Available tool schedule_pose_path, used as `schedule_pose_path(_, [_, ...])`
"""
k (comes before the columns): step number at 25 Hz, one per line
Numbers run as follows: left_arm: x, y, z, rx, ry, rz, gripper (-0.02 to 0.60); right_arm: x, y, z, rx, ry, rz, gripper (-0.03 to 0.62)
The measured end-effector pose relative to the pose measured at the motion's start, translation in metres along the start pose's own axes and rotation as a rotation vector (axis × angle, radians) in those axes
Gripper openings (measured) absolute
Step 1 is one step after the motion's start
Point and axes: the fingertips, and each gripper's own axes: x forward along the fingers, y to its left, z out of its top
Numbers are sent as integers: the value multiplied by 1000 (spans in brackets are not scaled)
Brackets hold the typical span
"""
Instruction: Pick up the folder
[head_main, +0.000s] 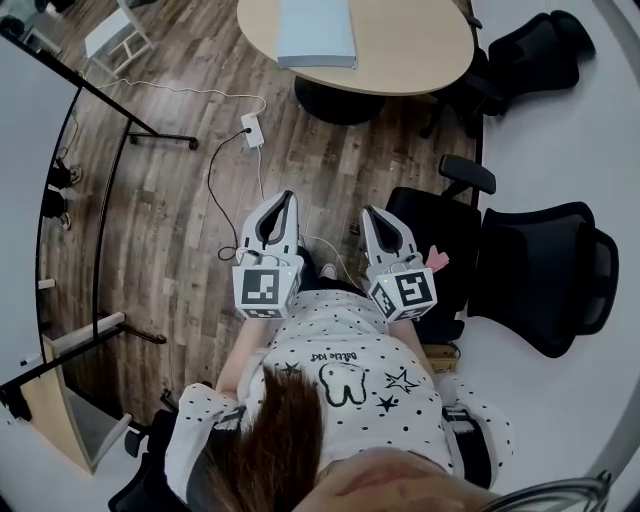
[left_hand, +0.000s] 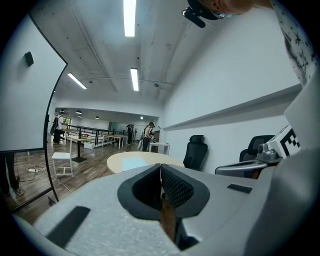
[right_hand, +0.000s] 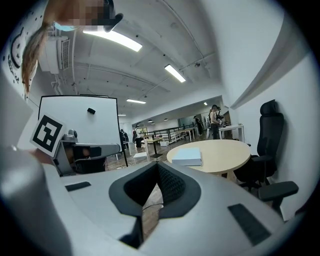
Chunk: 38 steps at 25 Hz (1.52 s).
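A pale blue folder (head_main: 316, 33) lies flat on a round light-wood table (head_main: 420, 50) at the top of the head view. It also shows in the right gripper view as the folder (right_hand: 187, 156) and faintly in the left gripper view as the folder (left_hand: 135, 162). My left gripper (head_main: 292, 195) and right gripper (head_main: 369, 212) are held side by side close to the person's body, well short of the table, pointing toward it. Both are shut with nothing between the jaws.
Black office chairs stand at the right (head_main: 545, 270) and beside the table (head_main: 530, 50). A white power strip (head_main: 251, 129) and its cables lie on the wood floor. A whiteboard stand (head_main: 100, 130) runs along the left. People (left_hand: 147, 134) stand far back in the room.
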Motion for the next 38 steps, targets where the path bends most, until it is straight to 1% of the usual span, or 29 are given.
schedule_pose_path(2, [11, 17, 11, -1, -12, -12, 18, 19, 6, 8, 0, -6, 0, 5])
schedule_pose_path(4, [21, 29, 22, 14, -25, -35, 18, 36, 12, 16, -7, -16, 3, 6])
schedule_pose_path(7, [32, 47, 30, 24, -37, -68, 18, 60, 20, 24, -11, -28, -7, 5])
schedule_pose_path(13, [44, 69, 26, 31, -19, -106, 18, 84, 26, 20, 4, -20, -36, 6])
schedule_pose_path(21, [56, 85, 20, 17, 2, -111, 18, 105, 24, 19, 13, -1, -33, 5])
schedule_pose_path(26, [77, 91, 20, 3, 25, -97, 18, 125, 11, 19, 33, 20, -22, 5])
schedule_pose_path(30, [104, 102, 18, -12, 33, -80, 18, 149, -6, 20, 40, 28, -5, 5])
schedule_pose_path(34, [148, 112, 21, -28, 37, -62, 18, 183, -37, 29, 42, 37, 8, 5])
schedule_pose_path(38, [197, 114, 34, -27, 25, -57, 18, 216, -78, 51, 35, 31, 17, 5])
